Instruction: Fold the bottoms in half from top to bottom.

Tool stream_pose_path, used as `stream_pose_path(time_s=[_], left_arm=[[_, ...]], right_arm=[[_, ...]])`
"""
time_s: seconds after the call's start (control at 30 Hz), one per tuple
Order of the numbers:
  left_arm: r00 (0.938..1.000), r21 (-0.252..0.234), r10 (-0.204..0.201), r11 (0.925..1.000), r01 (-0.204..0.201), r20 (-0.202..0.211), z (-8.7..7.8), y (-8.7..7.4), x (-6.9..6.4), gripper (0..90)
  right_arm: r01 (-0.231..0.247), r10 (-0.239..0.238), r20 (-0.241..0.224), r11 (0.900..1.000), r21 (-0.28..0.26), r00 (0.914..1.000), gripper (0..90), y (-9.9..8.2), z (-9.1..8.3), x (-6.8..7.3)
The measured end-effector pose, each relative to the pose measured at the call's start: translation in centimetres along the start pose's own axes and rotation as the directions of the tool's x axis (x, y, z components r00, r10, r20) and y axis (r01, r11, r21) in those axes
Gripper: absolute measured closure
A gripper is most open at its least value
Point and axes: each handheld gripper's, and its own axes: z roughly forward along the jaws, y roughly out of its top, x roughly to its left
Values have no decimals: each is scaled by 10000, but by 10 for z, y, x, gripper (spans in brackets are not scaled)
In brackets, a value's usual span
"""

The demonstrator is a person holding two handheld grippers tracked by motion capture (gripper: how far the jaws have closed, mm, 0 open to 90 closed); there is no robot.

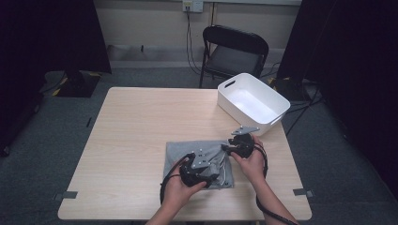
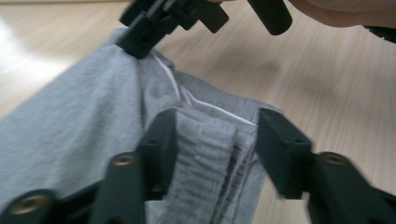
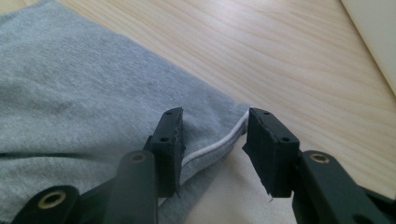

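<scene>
Left gripper [image 2: 212, 135] straddles the grey garment's [image 2: 84, 130] ribbed edge, jaws half-open (not clamped); right gripper [image 3: 212, 140] likewise brackets its white-trimmed corner.

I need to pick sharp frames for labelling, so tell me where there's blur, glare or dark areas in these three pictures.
High view: evenly lit table, sides of the room almost black, glare washing out the white bin. Left gripper view: grey garment soft, right gripper at the top smeared, bright glare on the wood at left. Right gripper view: fingers fairly crisp, cloth behind slightly soft.
</scene>
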Motion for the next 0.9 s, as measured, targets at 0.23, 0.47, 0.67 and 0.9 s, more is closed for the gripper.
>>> stream_pose_path(time_s=[0.23,0.47,0.67,0.9], left_arm=[[9997,1036,227,9943,-233,63,9,-5,-2,731],[9988,1083,-268,9939,222,410,9,-16,-3,872],[9982,995,-253,9948,198,535,7,-21,-4,874],[9964,1031,-479,9938,406,694,4,-27,-6,881]], right_arm=[[-92,92,-23,9999,80,10000,581,-2,3,-2],[-55,54,28,9998,206,10000,846,-2,5,-3],[-14,12,53,9997,260,10000,861,-2,7,-4],[-205,200,280,9996,169,9994,868,-7,7,-7]])
